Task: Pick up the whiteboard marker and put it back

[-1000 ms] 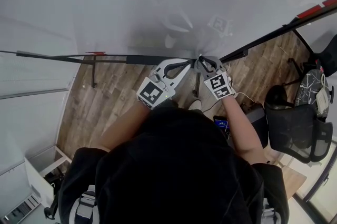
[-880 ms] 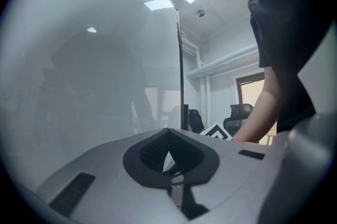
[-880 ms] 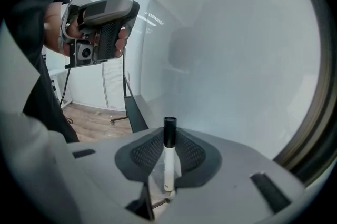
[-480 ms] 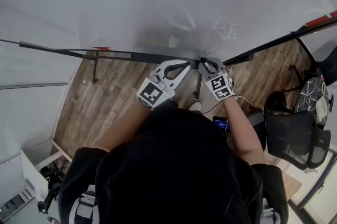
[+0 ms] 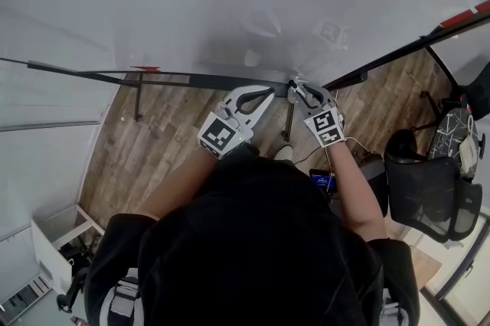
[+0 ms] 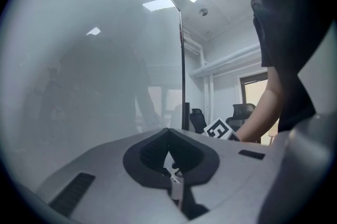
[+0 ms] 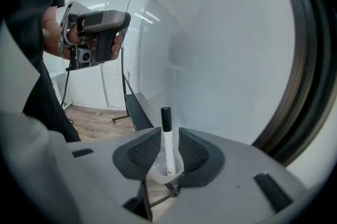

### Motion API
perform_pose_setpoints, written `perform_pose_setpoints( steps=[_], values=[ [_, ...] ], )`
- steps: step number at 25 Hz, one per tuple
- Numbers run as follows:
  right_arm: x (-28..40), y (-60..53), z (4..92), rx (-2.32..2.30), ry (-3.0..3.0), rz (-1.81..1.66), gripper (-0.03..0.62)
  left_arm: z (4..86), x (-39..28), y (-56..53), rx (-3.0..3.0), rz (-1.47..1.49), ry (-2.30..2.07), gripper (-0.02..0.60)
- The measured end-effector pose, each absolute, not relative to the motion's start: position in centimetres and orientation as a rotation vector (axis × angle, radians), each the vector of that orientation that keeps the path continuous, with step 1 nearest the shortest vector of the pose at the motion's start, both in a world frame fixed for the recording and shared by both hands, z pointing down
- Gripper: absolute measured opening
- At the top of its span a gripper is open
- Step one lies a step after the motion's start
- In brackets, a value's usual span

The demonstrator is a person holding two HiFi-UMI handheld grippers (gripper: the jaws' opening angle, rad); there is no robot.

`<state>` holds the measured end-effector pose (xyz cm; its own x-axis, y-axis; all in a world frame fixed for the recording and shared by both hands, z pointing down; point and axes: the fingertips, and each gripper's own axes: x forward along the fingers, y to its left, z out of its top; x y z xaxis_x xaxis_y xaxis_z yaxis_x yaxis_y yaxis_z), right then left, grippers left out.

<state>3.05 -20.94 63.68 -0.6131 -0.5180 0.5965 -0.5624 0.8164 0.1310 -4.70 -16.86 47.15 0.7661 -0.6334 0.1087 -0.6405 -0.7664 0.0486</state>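
Note:
A white whiteboard marker point(image 7: 167, 140) with a black cap stands upright in a small clear holder point(image 7: 158, 175) at the foot of the whiteboard point(image 5: 230, 3). My right gripper point(image 7: 168, 133) straddles it. Its jaws are opening, and a thin gap shows between each pad and the marker. In the head view the right gripper point(image 5: 300, 89) sits at the board's dark ledge point(image 5: 207, 83). My left gripper point(image 5: 266, 94) hovers just left of it, shut with nothing between its pads; in its own view the tips point(image 6: 168, 131) meet, facing the board.
Black office chairs point(image 5: 429, 187) stand at the right on a wooden floor point(image 5: 153, 148). A white shelf unit point(image 5: 57, 248) is at the lower left. A small red item point(image 5: 142, 71) lies on the ledge further left. The right gripper's marker cube point(image 6: 218, 131) shows in the left gripper view.
Both hands have stayed at the ledge. The right gripper has shifted slightly to the right in the head view; the left has barely moved.

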Motion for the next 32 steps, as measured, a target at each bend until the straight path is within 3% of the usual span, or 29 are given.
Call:
perform_pose_setpoints(
  steps=[32],
  values=[
    [4.3, -14.5, 43.2, 1.026, -2.82, 0.206, 0.086, 43.1, -2.7, -13.4, 2.905, 0.069, -0.941, 0.003]
  ],
)
